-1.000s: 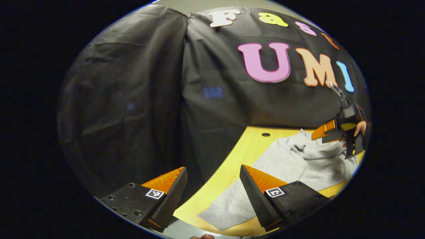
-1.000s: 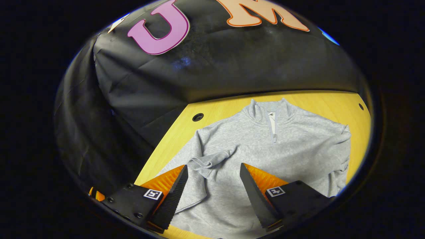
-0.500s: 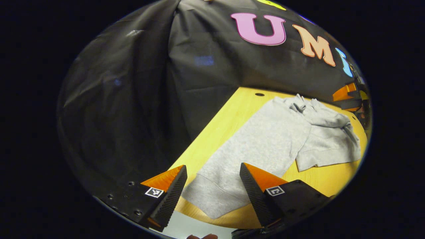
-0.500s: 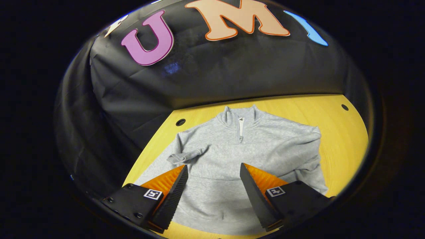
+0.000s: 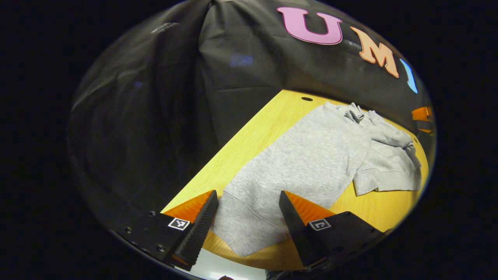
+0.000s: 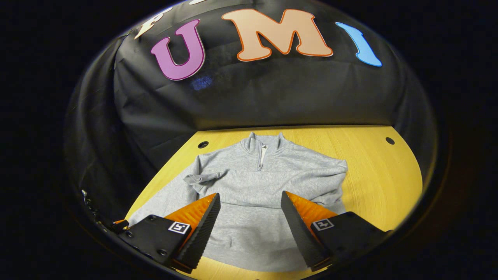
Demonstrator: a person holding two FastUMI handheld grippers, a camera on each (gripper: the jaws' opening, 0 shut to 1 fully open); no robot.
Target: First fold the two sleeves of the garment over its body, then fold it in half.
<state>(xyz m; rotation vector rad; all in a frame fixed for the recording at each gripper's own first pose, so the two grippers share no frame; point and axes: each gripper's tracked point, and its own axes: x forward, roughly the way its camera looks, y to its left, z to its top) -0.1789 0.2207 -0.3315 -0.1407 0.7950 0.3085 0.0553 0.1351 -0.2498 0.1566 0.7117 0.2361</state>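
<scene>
Grey fleece pullover (image 6: pixel 256 194) with a short zip lies flat on the yellow wooden surface (image 6: pixel 373 182), just ahead of both open, empty tongs (image 6: pixel 249 225) (image 5: pixel 247 221). It looks soft and limp; the thick hem band (image 5: pixel 241 229) seems the best hold.

Garment (image 6: pixel 256 194): you see it flat on table (image 6: pixel 381 182), frame centre.
Collar (image 6: pixel 261 142): toward far wall.
Hem: nearest you.
</scene>
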